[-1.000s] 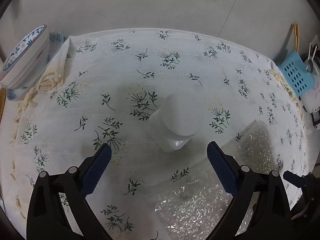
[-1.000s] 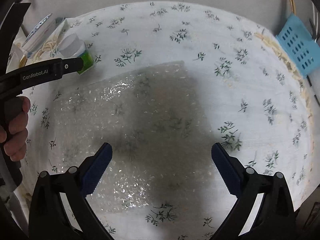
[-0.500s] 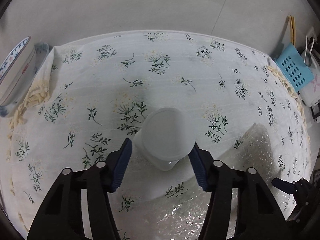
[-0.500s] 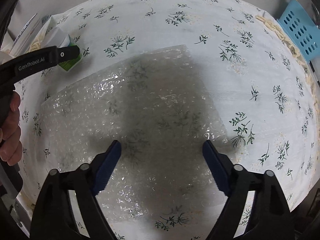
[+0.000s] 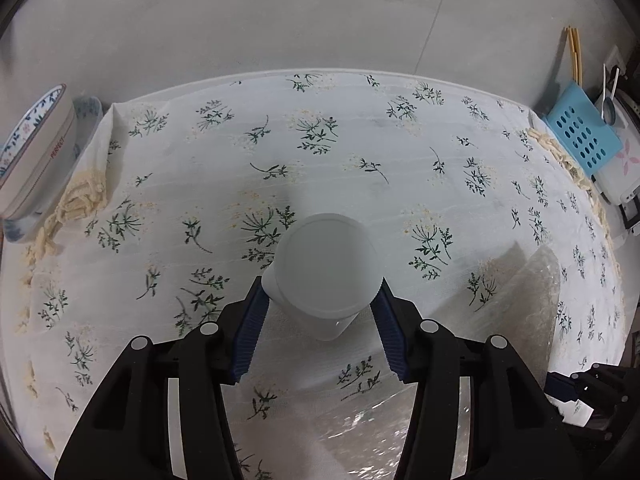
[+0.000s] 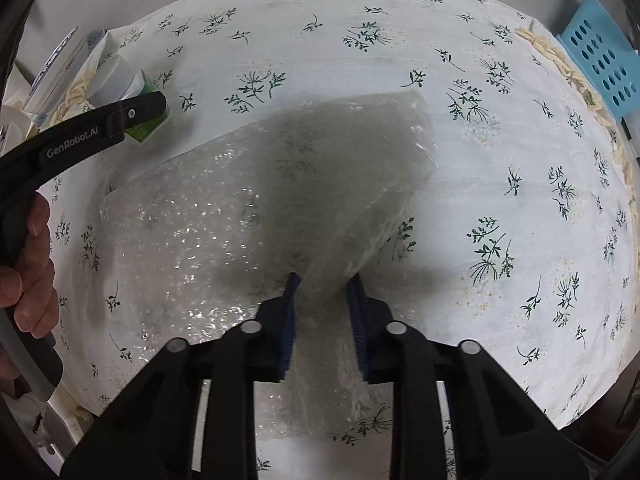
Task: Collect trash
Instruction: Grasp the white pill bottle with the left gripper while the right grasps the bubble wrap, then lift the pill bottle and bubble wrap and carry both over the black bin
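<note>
Across the whole table (image 5: pixel 224 128) lies a white cloth with dark sprig print, fringed at both side edges.

Bubble wrap sheet (image 6: pixel 224 232): clear, large, spread over the near half of the table. One fold of it is gathered up into a ridge between the blue pads of the right gripper (image 6: pixel 322 285). Its jaws have just been closing and now stand nearly together, pinching that fold. Gripper points straight down at the sheet.

White cup (image 5: pixel 326 276): upside down near the middle of the table, flat base toward the left wrist camera, just beyond the far edge of the bubble wrap. Green label shows on it in the right wrist view. Left gripper (image 5: pixel 320 300) has its jaws about half open, pads pressed against both sides of the cup.

Past the right edge of the table: blue perforated basket (image 5: pixel 580 132). Past the left edge: blue-patterned bowl (image 5: pixel 36 148), tilted on its side.

A hand (image 6: pixel 28 276) grips the left gripper's handle at the near left corner.
</note>
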Available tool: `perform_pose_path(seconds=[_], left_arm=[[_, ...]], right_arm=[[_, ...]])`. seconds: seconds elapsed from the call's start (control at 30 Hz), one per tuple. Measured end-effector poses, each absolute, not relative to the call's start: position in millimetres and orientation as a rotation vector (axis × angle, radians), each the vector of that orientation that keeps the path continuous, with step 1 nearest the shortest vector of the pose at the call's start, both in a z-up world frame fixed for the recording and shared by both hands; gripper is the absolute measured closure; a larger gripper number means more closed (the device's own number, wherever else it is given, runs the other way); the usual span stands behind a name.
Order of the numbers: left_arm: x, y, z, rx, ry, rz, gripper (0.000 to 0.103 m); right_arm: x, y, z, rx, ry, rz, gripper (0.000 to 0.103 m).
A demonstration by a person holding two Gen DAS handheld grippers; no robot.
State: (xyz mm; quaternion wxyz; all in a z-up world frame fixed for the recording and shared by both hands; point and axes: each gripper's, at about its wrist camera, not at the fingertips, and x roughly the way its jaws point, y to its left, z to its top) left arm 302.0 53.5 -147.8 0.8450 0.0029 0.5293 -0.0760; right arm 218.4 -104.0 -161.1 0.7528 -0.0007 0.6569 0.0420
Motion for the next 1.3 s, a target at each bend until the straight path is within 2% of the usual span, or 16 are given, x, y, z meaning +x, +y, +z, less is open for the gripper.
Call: perform_pose_path(seconds=[0.1,0.23,1.3], left_arm=[[295.2,56.9,-142.1,0.013,1.108,-0.159,0.052],[285.9,64.3,-134.1,0.008,1.104,-0.15,0.052],[174.9,79.9,-72.2,-0.031,1.095,-0.117,0.052]], right_arm=[[219.3,-102.8,-158.7,0.027,1.427,0.092,0.09],[215.9,-107.6,-150.7,0.077,1.412,0.101,0.092],[133.8,-185.2,-77.0,0.177,1.243,0.049,0.092]])
